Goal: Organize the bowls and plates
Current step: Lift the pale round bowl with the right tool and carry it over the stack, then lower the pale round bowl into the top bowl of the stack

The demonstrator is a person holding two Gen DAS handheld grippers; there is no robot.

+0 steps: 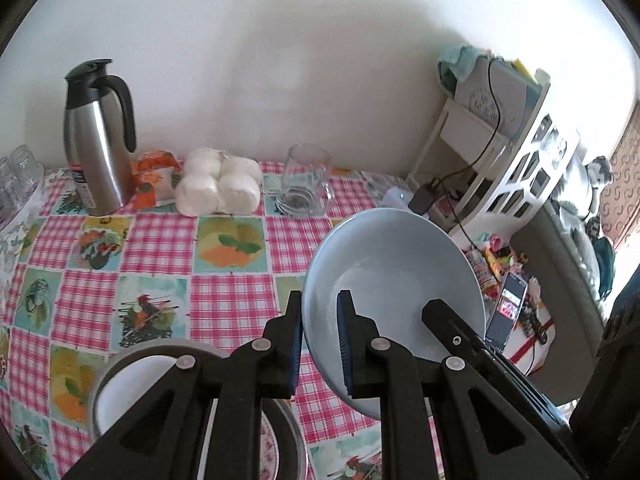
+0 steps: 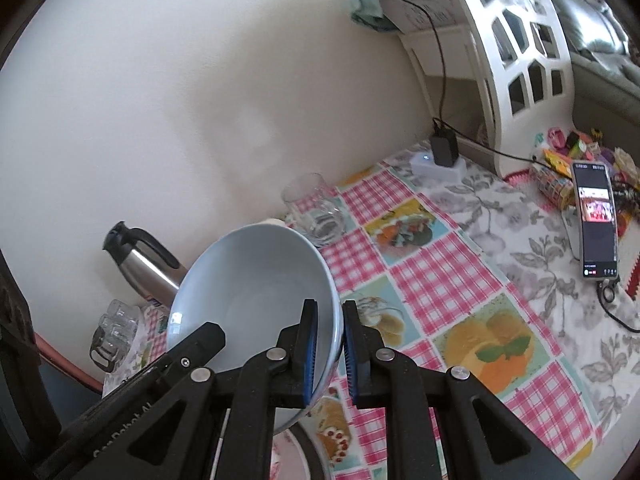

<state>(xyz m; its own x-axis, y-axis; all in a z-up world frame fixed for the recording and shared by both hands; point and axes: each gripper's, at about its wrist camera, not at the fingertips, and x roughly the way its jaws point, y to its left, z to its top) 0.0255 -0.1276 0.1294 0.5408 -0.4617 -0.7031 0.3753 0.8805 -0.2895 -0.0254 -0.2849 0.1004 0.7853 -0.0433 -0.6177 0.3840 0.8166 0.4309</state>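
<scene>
A light blue bowl is held tilted above the checked tablecloth by both grippers. My left gripper is shut on its left rim. My right gripper is shut on its right rim, where the bowl fills the lower left of the right wrist view. The other gripper's finger reaches into the bowl in each view. Below the left gripper sit a grey-rimmed white plate and a floral plate, partly hidden by the gripper.
A steel thermos jug, wrapped white rolls and a glass mug stand along the wall. Several glasses are on a tray at far left. A phone, a charger and a white shelf are on the right.
</scene>
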